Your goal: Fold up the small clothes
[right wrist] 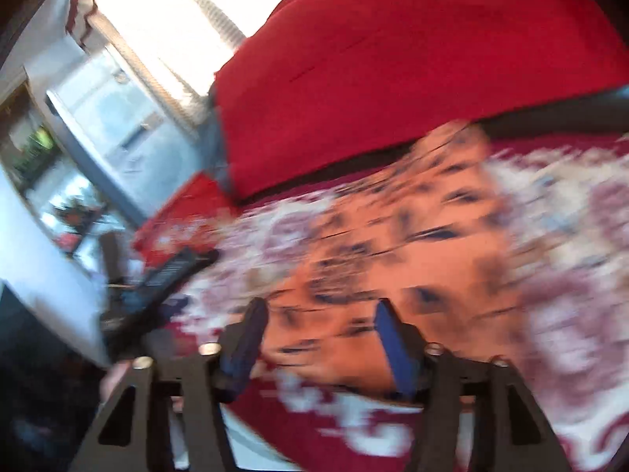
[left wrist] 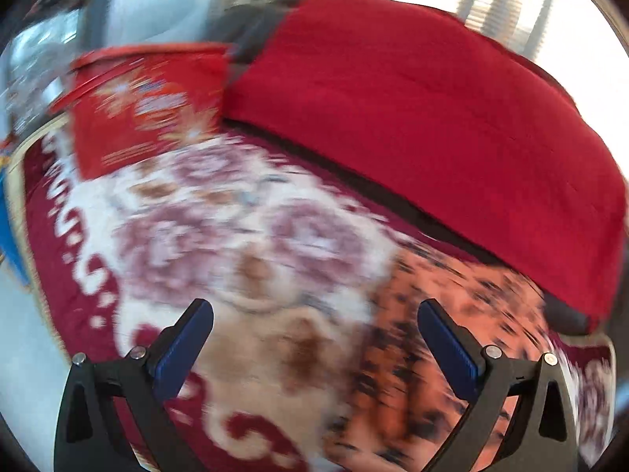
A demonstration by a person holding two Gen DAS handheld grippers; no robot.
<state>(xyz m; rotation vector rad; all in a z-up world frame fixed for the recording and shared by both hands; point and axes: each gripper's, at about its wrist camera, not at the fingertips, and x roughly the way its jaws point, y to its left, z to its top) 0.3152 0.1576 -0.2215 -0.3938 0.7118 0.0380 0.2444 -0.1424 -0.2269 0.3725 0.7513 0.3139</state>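
The salmon-orange, dark-speckled small garment lies on my floral maroon-and-cream rug, beside the red cushion; my right gripper hovers half-spread, empty; my left gripper gapes wide, empty.

Home living room, floral carpet, red-covered sofa, curtained window

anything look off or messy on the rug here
Nothing clearly off. The orange spotted garment lies unfolded on the rug beside the red cushion; both views are too blurred to judge wrinkles or damage.
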